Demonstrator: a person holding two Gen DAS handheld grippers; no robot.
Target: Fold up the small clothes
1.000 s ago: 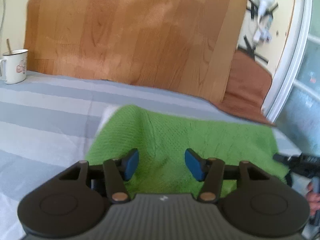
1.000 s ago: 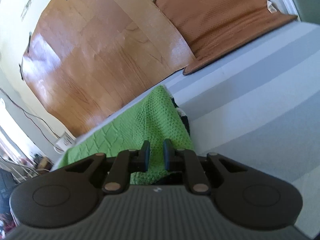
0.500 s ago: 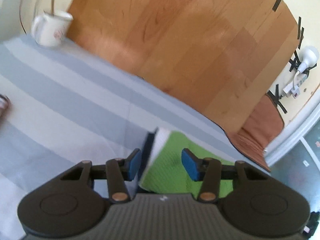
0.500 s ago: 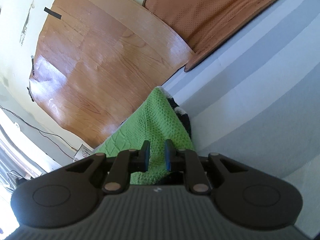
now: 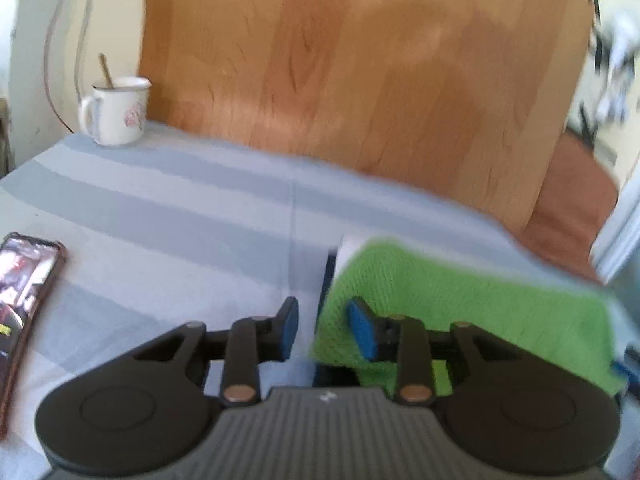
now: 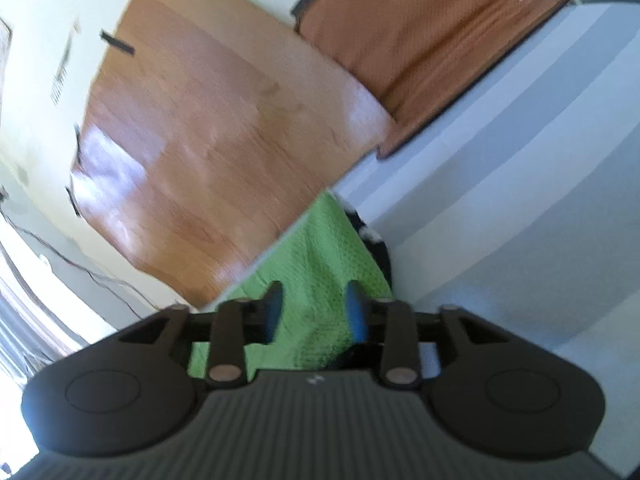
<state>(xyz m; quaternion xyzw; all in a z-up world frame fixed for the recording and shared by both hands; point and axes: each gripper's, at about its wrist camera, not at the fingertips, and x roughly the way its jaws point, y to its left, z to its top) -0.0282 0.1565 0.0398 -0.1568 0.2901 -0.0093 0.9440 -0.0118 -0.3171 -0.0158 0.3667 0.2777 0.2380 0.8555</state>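
**Both jaws spread wide over the green knit**

Both jaws stand released: the left gripper [image 5: 323,330] has its 2 blue pads apart with bare striped cloth and the garment's edge showing between them, and the right gripper [image 6: 313,312] has its 2 fingers parted with green knit visible in the gap. Neither pair pinches anything.

Largest in view is the striped grey bedsheet [image 5: 180,208], running in pale and darker bands across both views. Behind it leans a broad wooden board [image 5: 360,80], with black tape strips at its edges in the right wrist view. Beside the board a brown mat [image 6: 420,40] stands against the wall, its lower edge meeting the sheet.

Next comes the green knitted garment [image 5: 460,304], lying on the sheet ahead and to the right of the left gripper. Its left edge falls between the left pads, the right pad [image 5: 362,334] resting over the knit and the other one over plain sheet. White and dark fabric peeks out from beneath that left edge. From the right wrist view the green knitted garment [image 6: 316,264] stretches away toward the board, with dark cloth showing along its right side.

Smaller things sit well apart from the garment: a phone [image 5: 24,292] with a lit screen at the sheet's left edge, and a white enamel mug [image 5: 116,110] near the far left corner, a stick standing in it.
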